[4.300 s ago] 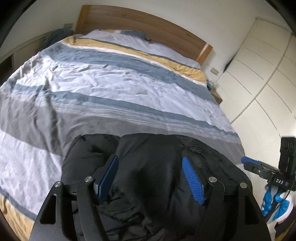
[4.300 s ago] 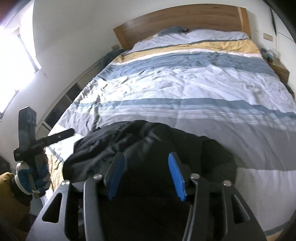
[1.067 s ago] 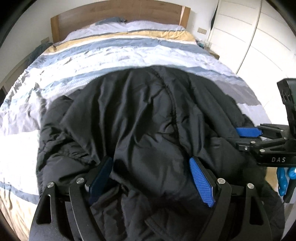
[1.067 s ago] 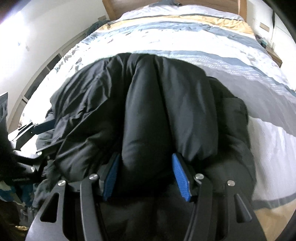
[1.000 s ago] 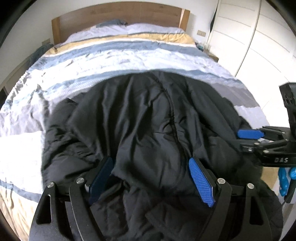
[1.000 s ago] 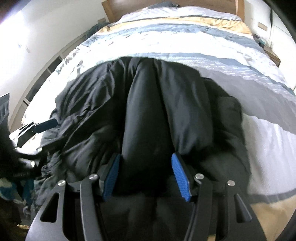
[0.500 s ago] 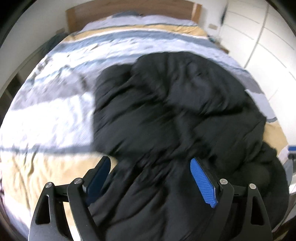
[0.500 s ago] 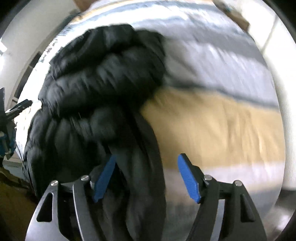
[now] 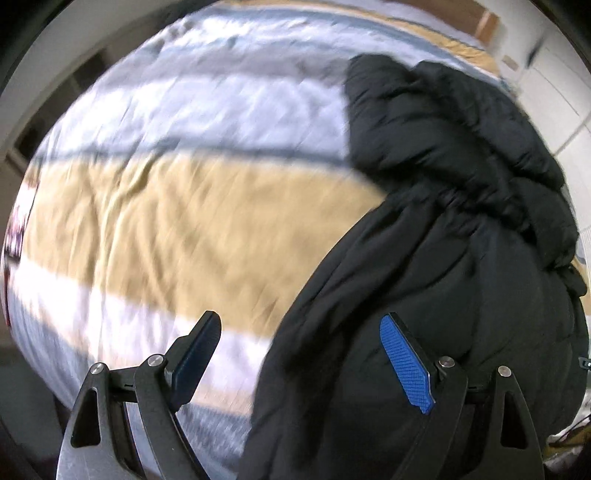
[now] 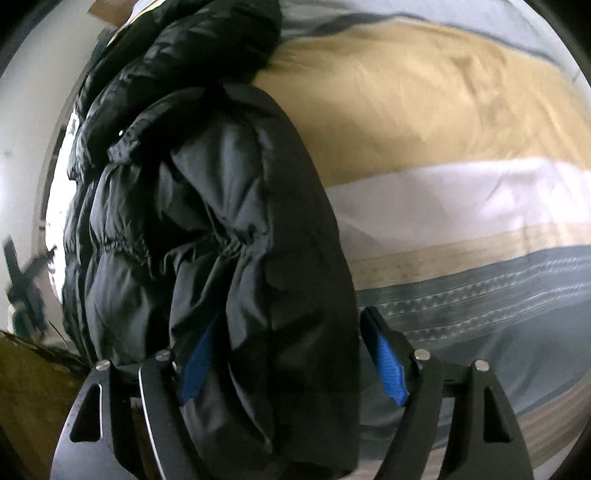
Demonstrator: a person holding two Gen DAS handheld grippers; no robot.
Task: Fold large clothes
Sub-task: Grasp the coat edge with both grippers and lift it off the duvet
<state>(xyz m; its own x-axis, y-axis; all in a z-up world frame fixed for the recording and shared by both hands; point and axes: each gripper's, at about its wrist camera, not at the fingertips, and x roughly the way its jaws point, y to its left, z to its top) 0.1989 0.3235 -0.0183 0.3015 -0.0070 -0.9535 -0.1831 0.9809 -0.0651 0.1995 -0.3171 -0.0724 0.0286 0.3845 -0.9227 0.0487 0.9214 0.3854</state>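
A black puffer jacket point(image 9: 461, 221) lies bunched on the striped bed cover point(image 9: 166, 229), filling the right half of the left wrist view. My left gripper point(image 9: 301, 363) hangs open over the jacket's left edge. Its left finger point(image 9: 195, 354) is over bare cover and its blue right pad point(image 9: 406, 365) is over the jacket. In the right wrist view the jacket point(image 10: 207, 221) runs down the left side. My right gripper point(image 10: 291, 363) has its jaws opening, with a fold of the jacket between them. The right pad point(image 10: 384, 365) stands clear of the fabric.
The bed cover point(image 10: 443, 129) has tan, white and grey bands and spreads wide beside the jacket. White wardrobe doors point(image 9: 554, 92) and the wooden headboard point(image 9: 484, 22) lie beyond. A blurred gloved hand point(image 10: 26, 306) shows past the bed's left side, above brown floor point(image 10: 29, 398).
Both grippers have swung apart sideways and tipped down toward the bed. The jacket bulge once pressed between each pair of pads is released; the right jaws have widened.
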